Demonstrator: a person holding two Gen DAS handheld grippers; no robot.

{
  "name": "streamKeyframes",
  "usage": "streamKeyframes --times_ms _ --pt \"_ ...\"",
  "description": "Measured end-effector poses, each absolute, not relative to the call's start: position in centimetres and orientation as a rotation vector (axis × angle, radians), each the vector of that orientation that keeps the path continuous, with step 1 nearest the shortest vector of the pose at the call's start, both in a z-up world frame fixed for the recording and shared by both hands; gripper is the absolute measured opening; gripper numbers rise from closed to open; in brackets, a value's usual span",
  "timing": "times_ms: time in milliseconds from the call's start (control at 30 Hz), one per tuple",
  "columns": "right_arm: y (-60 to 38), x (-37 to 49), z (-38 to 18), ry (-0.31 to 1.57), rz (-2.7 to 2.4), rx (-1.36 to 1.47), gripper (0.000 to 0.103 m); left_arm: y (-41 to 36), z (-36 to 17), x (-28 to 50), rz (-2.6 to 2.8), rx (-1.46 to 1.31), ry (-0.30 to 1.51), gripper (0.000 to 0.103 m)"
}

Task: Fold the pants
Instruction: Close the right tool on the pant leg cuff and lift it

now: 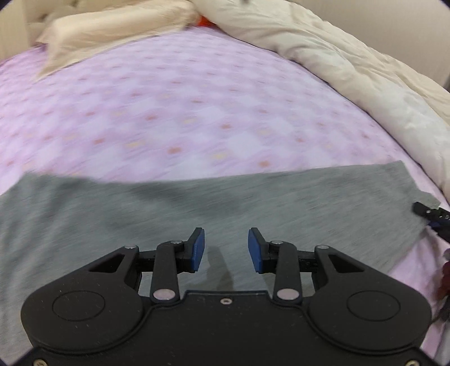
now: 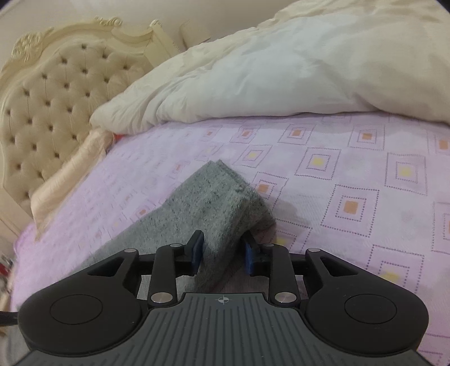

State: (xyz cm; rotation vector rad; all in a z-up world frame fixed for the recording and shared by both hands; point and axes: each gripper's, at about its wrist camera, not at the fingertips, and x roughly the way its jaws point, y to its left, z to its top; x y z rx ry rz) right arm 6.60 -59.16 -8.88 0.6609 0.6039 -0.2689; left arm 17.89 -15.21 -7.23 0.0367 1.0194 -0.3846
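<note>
right gripper [image 2: 222, 250] pinching the raised end of the grey pants [image 2: 222, 202]; left gripper [image 1: 226, 249] spread, empty above them. carry it over level, edges matched.

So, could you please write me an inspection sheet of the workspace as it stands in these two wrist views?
Surface: bed sheet, lilac with orange and yellow squares.
Job's things: grey pants lie spread flat across the sheet in the left wrist view; in the right wrist view one end is lifted off the sheet.
Clutter: cream duvet bunched along the far side; a peach pillow near the head; something orange under the duvet edge, too small to tell.
Grippers: left gripper open above the pants, holding nothing; right gripper has the lifted pants fabric between its fingers.
Cables: nothing seen.
Surroundings: cream tufted headboard.
</note>
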Motion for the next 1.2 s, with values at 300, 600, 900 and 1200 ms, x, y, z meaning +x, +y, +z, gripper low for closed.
streamKeyframes --times_ms 300,600,900,1200 --pt "-60.1 6.2 -9.8 0.543 -0.255 0.752 0.026 -22.8 -9.7 20.6 -0.409 0.112 1.086 0.044" --pt "-59.3 6.7 -9.1 0.583 -0.279 0.701 0.021 -24.5 -10.3 23.4 -0.374 0.15 1.079 0.044" --pt "-58.3 7.5 -7.5 0.632 -0.3 0.628 0.017 -21.7 -8.4 17.9 -0.531 0.132 1.155 0.043" --pt "-55.1 8.8 -2.9 0.616 -0.285 0.486 0.016 -20.8 -9.8 15.7 -0.531 0.108 1.159 0.043"
